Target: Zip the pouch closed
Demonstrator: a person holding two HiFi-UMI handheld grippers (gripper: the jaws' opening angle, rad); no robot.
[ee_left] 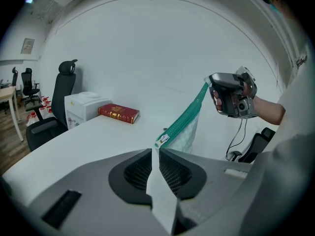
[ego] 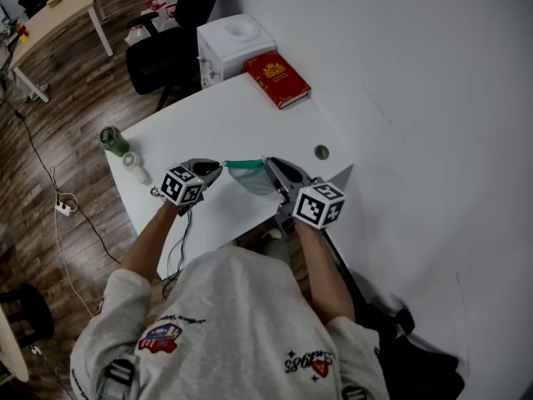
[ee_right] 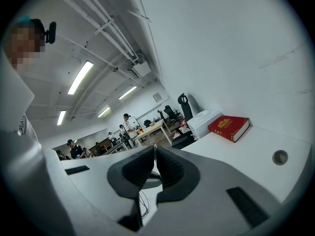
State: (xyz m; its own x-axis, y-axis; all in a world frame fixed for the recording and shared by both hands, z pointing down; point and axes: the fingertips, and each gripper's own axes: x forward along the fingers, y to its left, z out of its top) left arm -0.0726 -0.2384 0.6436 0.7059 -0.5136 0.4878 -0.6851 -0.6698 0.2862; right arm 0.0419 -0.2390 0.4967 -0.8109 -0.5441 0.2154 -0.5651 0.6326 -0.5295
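Where the pouch (ego: 252, 180) sits: up off the bench (ego: 250, 119), strung between my left gripper (ego: 216, 169) and right gripper (ego: 271, 167), with the teal zipper (ee_left: 186, 117) along its top edge.
Right jaws: pressed together on the far top corner of the pouch, which hangs from them.
Left jaws: a thin slit apart with bench showing through and nothing between the pads. The white pull tab (ee_left: 163, 140) is just past the tips.
Progress: my guess is near done. The zipper looks run along its full length, with the tab at my left end.
Handling: I'd expect it to be light and limp. The thin, see-through body sags under the zipper, and the zipper tape looks like the only firm part.
Where to hold: one corner of the tape to keep it taut, and the pull tab at the other end. The tab is tiny and likely to slip.
Left gripper view only: shows the right jaws' hold on the corner, the tab and the zipper line.
Right gripper view only: shows no pouch at all, just the closed jaws, the red book (ee_right: 229, 127) and the bench hole (ee_right: 280, 157).
Head view only: shows both grippers at once, with the pouch over the near part of the bench.
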